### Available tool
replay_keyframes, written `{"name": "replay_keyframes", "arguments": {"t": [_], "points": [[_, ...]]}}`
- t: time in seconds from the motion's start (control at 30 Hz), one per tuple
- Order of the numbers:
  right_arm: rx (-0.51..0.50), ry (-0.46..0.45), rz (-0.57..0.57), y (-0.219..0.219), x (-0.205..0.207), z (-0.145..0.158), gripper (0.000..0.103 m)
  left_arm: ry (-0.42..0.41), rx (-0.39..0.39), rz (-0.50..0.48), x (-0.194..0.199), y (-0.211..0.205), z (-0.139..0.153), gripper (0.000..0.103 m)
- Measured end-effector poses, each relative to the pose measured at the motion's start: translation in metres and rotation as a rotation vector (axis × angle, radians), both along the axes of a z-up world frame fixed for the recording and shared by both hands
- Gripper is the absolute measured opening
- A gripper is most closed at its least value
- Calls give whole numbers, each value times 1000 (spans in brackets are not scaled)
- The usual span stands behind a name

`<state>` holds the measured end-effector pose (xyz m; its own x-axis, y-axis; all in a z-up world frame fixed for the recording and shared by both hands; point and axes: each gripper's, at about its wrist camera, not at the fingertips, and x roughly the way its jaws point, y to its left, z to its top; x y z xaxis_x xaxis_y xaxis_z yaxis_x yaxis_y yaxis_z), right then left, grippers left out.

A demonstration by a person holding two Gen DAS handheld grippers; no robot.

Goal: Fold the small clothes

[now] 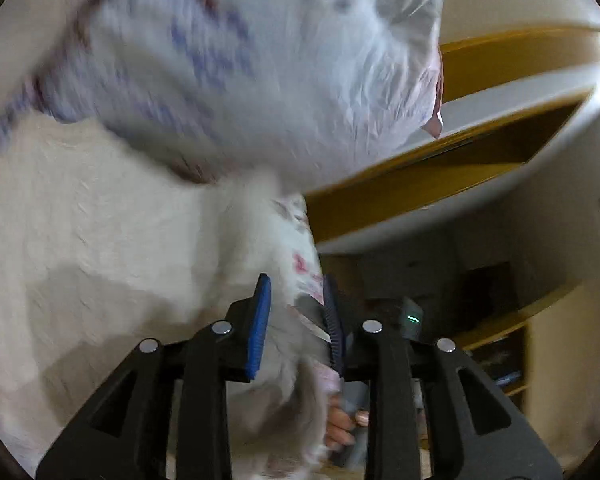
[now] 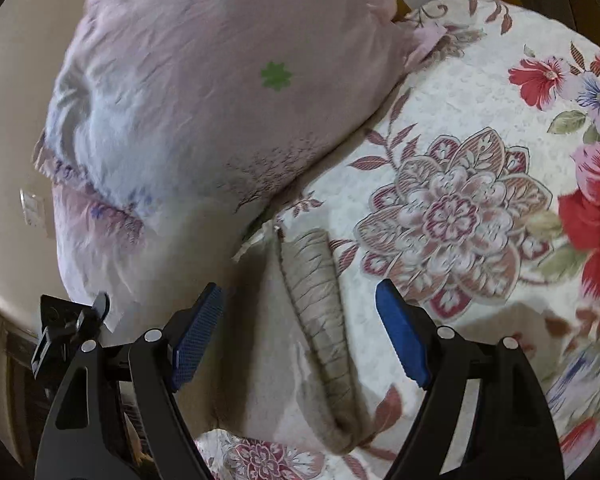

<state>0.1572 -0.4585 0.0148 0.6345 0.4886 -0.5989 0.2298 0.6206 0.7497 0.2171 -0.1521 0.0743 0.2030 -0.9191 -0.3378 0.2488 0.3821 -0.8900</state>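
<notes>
A small pale beige garment with thin dark stripe lines (image 2: 320, 312) lies crumpled in a long ridge on the white quilted bedspread printed with red and maroon flowers (image 2: 460, 200), just in front of the large pale pink pillow with a green flower mark (image 2: 204, 92) and apart from it. The right gripper (image 2: 300, 336), black with blue ribbed pads, hangs over the garment with its fingers spread wide, one on each side of the ridge; neither pad appears to touch the cloth. Beyond the pillow's near-left edge the tip of the other black tool shows.

In the left wrist view, motion blur smears everything. The left gripper (image 1: 296, 320) has its blue pads partly drawn together with white, faintly patterned cloth (image 1: 308, 280) between them; whether they actually pinch it cannot be told. Above it looms the pillow (image 1: 260, 60), and beside that a yellow-brown wooden headboard (image 1: 500, 64).
</notes>
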Motion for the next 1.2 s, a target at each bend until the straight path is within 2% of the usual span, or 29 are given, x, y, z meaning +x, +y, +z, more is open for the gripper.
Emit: {"name": "replay_keyframes", "arguments": {"t": [0.03,0.07,0.1,0.13,0.17,0.23,0.3,0.4,0.43,0.5,0.53,0.6,0.67,0.73,0.77,0.87,0.93,0.97,1.0,1.03,1.1,1.13,1.17,1.2], "points": [[13,5,10,-3,2,-2,85,-9,-11,19,-2,6,0,54],[23,7,22,-4,5,-3,89,-50,27,78,-8,22,3,76],[36,11,49,-3,10,-4,92,-96,94,146,-12,40,7,83],[44,18,70,-2,14,-6,92,-129,169,197,-14,55,9,86],[56,36,101,2,21,-11,92,-141,274,229,-15,71,4,86],[79,71,149,10,32,-20,92,-90,414,234,-12,87,-12,86],[85,108,194,21,42,-29,92,0,506,192,-10,88,-40,86],[66,154,250,41,54,-42,90,5,578,140,-9,69,-66,86],[53,132,251,44,54,-40,84,4,583,131,-8,61,-70,88],[24,147,261,52,55,-42,39,2,560,123,-5,51,-81,87],[38,144,261,54,54,-43,36,7,538,115,-5,45,-85,75],[65,120,240,54,49,-39,31,17,501,122,-1,39,-90,63],[101,72,240,60,41,-24,30,8,442,102,-1,47,-82,42],[130,15,271,72,35,-5,30,-12,375,59,-6,70,-62,36],[132,-6,292,80,32,3,30,-38,381,47,-13,78,-54,36],[117,-20,364,109,30,8,30,-137,483,62,-32,108,-38,39],[34,57,394,132,40,-11,34,-177,642,111,-30,120,-43,48],[-19,103,391,138,44,-21,42,-186,780,157,-25,126,-52,58],[-90,143,361,142,46,-27,59,-191,813,192,-23,127,-56,63],[-100,143,318,139,45,-25,63,-189,804,216,-23,129,-54,67],[-92,71,210,126,33,-7,65,-223,827,268,-35,133,-44,75],[-86,32,183,121,29,1,65,-258,848,282,-43,134,-39,88],[-81,18,180,119,28,3,65,-307,873,304,-57,136,-33,92],[-76,30,219,124,32,1,56,-332,883,317,-65,139,-30,92]]}}
